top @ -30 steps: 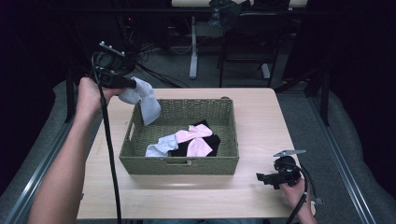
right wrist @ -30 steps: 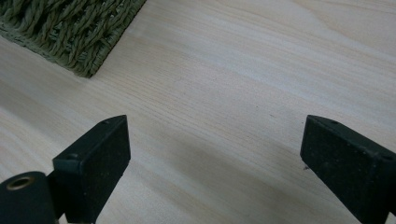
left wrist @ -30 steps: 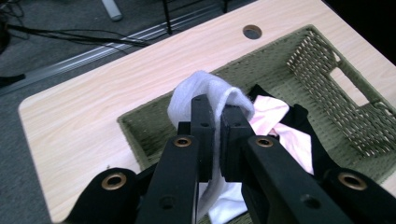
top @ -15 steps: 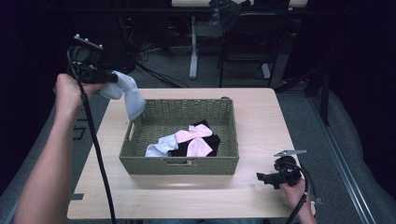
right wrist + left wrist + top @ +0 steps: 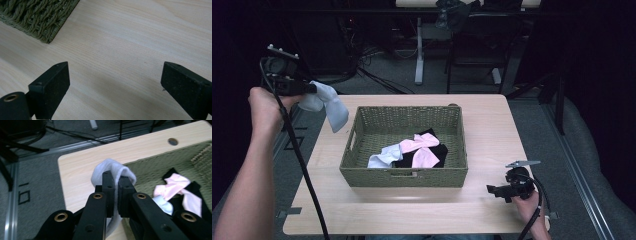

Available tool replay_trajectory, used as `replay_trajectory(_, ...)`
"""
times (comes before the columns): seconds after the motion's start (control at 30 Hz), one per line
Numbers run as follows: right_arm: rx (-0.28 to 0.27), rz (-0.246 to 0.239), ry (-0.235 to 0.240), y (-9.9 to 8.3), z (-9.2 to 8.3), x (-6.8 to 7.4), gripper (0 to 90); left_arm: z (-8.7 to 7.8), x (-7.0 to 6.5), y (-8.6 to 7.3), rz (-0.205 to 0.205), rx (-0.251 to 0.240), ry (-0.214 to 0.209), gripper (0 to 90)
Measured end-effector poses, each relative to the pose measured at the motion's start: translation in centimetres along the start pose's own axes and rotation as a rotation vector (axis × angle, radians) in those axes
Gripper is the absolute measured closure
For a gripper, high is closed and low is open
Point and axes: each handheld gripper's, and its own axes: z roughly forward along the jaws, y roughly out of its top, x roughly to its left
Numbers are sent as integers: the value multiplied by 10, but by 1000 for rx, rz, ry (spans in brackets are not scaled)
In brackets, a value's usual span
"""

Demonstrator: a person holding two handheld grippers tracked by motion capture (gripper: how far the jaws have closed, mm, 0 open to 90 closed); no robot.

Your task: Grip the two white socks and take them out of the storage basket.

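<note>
Between your left tongs [image 5: 113, 185]: a white sock [image 5: 326, 101], clamped.
Your right tongs [image 5: 113, 82] stand apart above bare worktop [image 5: 140, 37], near the basket [image 5: 362, 145].

At upper left of the frame my left tongs [image 5: 314, 90] pinch a white sock [image 5: 328, 103] hanging beyond the table [image 5: 492, 125] edge. The woven basket [image 5: 404, 176] sits mid-frame with pink, white and black socks inside. My right tongs [image 5: 492, 190] rest lower right.
</note>
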Motion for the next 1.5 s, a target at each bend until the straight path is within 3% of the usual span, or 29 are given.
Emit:
replay_trajectory(0.07,-3,1,1,0,0,-1,80,4,9,-10,-20,11,26,867)
replay_trajectory(0.3,-3,0,-1,0,0,0,78,19,23,-33,-47,46,57,866)
replay_trajectory(0.6,-2,0,-1,1,0,1,78,49,33,-65,-78,92,65,865)
replay_trajectory(0.67,-3,1,0,1,0,0,78,60,38,-80,-95,70,50,865)
replay_trajectory(0.87,-5,-1,4,2,0,0,78,89,44,-106,-129,126,30,861)
replay_trajectory(0.9,-7,-3,7,2,0,0,78,100,45,-115,-146,150,2,859)
replay_trajectory(0.93,-7,-3,7,2,0,0,78,100,45,-115,-146,150,2,859)
replay_trajectory(0.97,-4,-3,5,2,0,1,78,113,42,-125,-154,160,-4,857)
replay_trajectory(1.4,-5,3,2,0,-1,-1,78,161,38,-154,-206,211,-47,809)
replay_trajectory(1.5,-7,3,2,-1,-2,-1,78,177,39,-167,-232,249,-63,799)
